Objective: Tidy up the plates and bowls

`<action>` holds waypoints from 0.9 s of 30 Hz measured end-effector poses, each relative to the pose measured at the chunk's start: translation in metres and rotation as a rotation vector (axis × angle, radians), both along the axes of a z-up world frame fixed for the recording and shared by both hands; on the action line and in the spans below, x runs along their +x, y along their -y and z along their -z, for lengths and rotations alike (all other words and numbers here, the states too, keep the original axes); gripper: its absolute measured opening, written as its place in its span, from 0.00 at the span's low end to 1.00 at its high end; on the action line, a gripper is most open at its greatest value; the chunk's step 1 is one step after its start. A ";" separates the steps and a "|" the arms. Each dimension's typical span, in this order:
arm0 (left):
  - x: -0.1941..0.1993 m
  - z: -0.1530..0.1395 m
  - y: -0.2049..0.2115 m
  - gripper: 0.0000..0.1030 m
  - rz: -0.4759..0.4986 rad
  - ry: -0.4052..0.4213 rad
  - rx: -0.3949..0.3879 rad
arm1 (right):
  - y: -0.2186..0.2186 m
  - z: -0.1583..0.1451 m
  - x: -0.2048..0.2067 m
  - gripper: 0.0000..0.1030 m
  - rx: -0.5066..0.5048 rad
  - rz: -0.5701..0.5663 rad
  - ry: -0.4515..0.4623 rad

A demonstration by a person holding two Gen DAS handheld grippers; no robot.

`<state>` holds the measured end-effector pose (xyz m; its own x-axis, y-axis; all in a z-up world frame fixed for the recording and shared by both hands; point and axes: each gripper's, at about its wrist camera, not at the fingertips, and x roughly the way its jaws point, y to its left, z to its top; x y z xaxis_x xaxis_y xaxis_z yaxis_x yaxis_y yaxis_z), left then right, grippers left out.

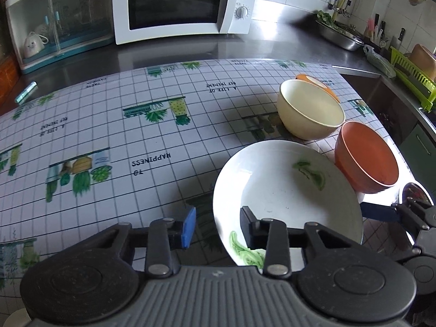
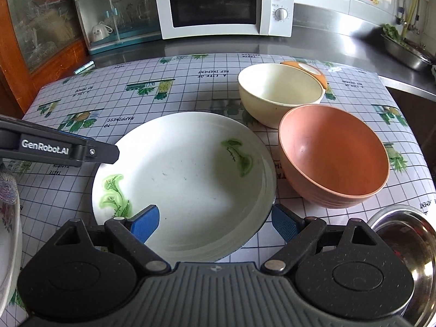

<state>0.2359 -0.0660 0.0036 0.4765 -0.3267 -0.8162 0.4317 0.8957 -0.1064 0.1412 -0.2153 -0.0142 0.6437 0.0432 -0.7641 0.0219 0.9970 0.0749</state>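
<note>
A white plate with green leaf prints (image 2: 188, 188) lies on the checked tablecloth; it also shows in the left wrist view (image 1: 286, 193). My left gripper (image 1: 218, 230) is open and straddles the plate's left rim, one finger outside and one inside. My right gripper (image 2: 215, 223) is open and straddles the plate's near right rim. An orange bowl (image 2: 333, 155) stands right of the plate, also in the left wrist view (image 1: 366, 158). A cream bowl (image 2: 280, 92) stands behind it, also in the left wrist view (image 1: 310, 109).
A small orange dish (image 2: 308, 70) lies behind the cream bowl. A steel bowl (image 2: 406, 245) sits at the near right. A white patterned dish (image 2: 8, 239) is at the near left edge. A microwave (image 2: 223, 4) and a cup cabinet (image 2: 117, 19) stand at the back.
</note>
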 end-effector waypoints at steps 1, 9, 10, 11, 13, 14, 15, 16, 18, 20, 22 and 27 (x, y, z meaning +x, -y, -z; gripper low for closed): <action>0.002 0.003 0.001 0.30 0.004 -0.005 0.001 | 0.000 0.000 0.001 1.00 -0.001 0.002 0.000; 0.012 0.016 0.006 0.19 0.022 -0.035 -0.003 | 0.001 0.008 0.006 1.00 0.007 -0.010 -0.019; 0.012 0.017 0.007 0.19 0.025 -0.035 -0.003 | 0.001 0.010 0.007 1.00 0.007 -0.010 -0.021; 0.012 0.018 0.008 0.19 0.028 -0.035 0.000 | 0.000 0.011 0.007 1.00 0.006 -0.012 -0.025; 0.012 0.019 0.009 0.18 0.031 -0.032 0.006 | 0.000 0.013 0.008 1.00 0.007 -0.019 -0.028; 0.013 0.019 0.009 0.18 0.032 -0.031 0.008 | 0.000 0.013 0.008 1.00 0.006 -0.020 -0.030; 0.013 0.020 0.010 0.17 0.033 -0.031 0.010 | -0.001 0.014 0.008 1.00 0.005 -0.021 -0.030; 0.013 0.020 0.009 0.17 0.033 -0.031 0.007 | -0.001 0.014 0.008 1.00 0.005 -0.021 -0.030; 0.014 0.020 0.010 0.17 0.038 -0.030 0.008 | -0.002 0.014 0.010 1.00 0.004 -0.024 -0.031; 0.016 0.021 0.010 0.17 0.039 -0.029 0.008 | -0.002 0.015 0.011 1.00 0.005 -0.023 -0.032; 0.017 0.021 0.011 0.17 0.037 -0.030 0.007 | -0.001 0.015 0.011 1.00 0.010 -0.022 -0.033; 0.018 0.022 0.011 0.17 0.028 -0.031 0.000 | -0.003 0.015 0.010 1.00 0.002 -0.029 -0.032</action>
<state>0.2539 -0.0767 -0.0182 0.4419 -0.3394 -0.8304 0.4528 0.8835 -0.1202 0.1516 -0.2125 -0.0289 0.6172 0.0629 -0.7842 -0.0041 0.9970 0.0767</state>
